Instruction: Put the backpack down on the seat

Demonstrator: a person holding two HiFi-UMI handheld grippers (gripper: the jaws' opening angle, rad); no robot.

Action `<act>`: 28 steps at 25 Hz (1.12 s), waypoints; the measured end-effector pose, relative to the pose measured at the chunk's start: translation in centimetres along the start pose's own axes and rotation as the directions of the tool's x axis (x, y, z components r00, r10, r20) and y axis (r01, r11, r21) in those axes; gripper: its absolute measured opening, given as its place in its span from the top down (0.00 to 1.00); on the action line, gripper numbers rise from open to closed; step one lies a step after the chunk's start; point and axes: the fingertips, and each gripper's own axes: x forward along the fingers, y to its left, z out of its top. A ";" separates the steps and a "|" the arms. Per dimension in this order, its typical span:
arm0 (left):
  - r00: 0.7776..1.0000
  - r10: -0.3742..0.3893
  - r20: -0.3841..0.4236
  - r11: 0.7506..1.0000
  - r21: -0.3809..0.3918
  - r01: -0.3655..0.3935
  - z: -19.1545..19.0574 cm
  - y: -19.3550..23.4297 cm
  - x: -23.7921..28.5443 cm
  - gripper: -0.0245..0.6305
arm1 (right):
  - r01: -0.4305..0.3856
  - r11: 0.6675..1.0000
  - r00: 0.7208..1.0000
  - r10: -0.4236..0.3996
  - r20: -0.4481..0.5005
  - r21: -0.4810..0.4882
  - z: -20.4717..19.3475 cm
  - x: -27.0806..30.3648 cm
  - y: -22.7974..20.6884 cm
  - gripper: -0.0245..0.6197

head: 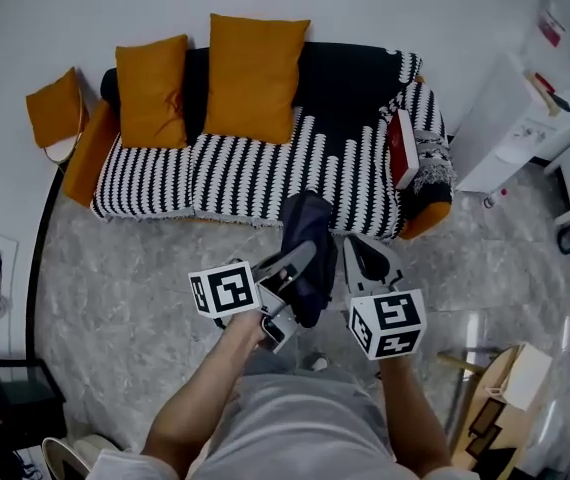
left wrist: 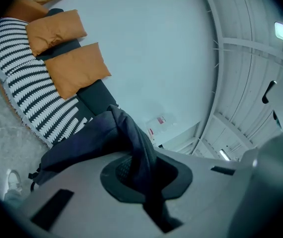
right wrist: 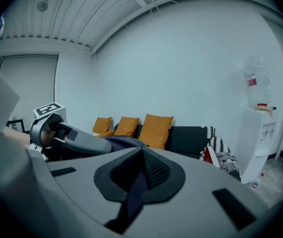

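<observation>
A dark navy backpack [head: 307, 230] hangs above the grey floor just in front of the sofa, between my two grippers. My left gripper [head: 300, 260] is shut on its fabric, and in the left gripper view the cloth [left wrist: 87, 140] runs from the pinched jaws [left wrist: 144, 177] out toward the sofa. My right gripper [head: 360, 256] is shut on a dark blue strap [right wrist: 136, 187], which passes between its closed pads. The seat [head: 245, 173] has a black-and-white striped cover and lies ahead of the backpack.
Three orange cushions [head: 255, 73] lean on the sofa back. A red-and-white item [head: 402, 148] rests near the right armrest. A white water dispenser [head: 510, 118] stands at the right, cardboard boxes [head: 505, 408] lie at the lower right and a black stand [head: 10, 403] at the lower left.
</observation>
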 end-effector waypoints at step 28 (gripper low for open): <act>0.945 -0.040 -0.326 0.975 0.192 0.108 21.3 12.7 1.7 0.94 | 0.034 0.999 0.999 -0.035 -0.021 -0.042 8.7 23.0 2.1 0.96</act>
